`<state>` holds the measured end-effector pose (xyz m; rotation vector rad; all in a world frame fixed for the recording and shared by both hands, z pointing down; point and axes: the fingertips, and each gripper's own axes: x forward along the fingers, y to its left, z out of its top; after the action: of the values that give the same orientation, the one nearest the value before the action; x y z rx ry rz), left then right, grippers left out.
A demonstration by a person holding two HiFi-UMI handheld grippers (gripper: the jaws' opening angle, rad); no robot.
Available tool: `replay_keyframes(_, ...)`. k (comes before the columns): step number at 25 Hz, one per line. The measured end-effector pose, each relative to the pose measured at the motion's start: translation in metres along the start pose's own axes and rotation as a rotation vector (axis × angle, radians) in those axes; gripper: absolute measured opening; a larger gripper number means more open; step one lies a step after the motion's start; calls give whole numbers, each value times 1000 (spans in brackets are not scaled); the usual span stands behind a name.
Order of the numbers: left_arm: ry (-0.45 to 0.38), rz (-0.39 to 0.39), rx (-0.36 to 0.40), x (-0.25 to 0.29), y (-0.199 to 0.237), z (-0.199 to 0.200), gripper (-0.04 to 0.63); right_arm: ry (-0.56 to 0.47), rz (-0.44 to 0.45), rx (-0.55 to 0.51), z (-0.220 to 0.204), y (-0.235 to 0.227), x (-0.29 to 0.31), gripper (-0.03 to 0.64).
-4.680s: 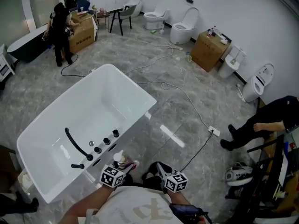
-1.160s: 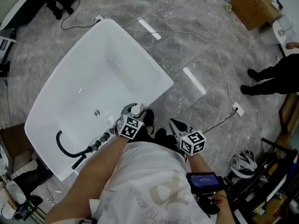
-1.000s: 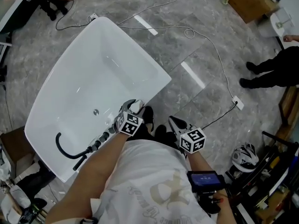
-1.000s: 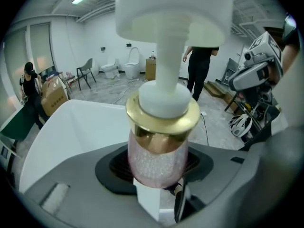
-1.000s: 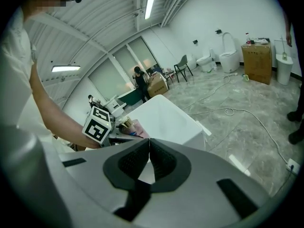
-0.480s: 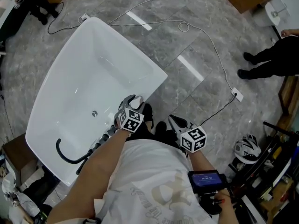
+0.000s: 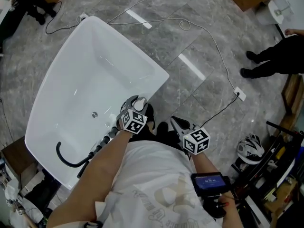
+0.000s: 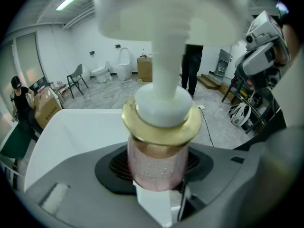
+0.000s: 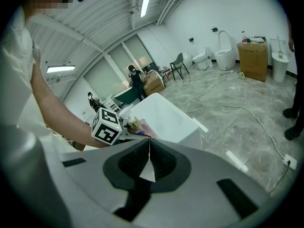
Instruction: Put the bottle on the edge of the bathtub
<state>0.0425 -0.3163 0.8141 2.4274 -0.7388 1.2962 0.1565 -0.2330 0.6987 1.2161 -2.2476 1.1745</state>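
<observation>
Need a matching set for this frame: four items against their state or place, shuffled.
Items
1. pump bottle
2. right gripper
3. faucet
4. helmet

States or places
A. black and curved, at one end of the bathtub
B. jaws together, nothing between them
C. on the floor to the person's right
D. clamped in the left gripper

Pairs: 1-D, 2-B, 3-A, 4-C

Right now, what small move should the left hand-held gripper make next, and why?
Probably lower straight down until the base meets the rim: the left hand-held gripper grips the pump bottle upright over the near edge of the bathtub; contact isn't visible.
</observation>
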Motion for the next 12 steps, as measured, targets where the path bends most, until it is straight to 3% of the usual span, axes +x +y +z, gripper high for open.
replay_keyframes(12, -15, -44, 16, -3, -9, 4, 253, 3, 7, -15, 2, 3, 2, 6)
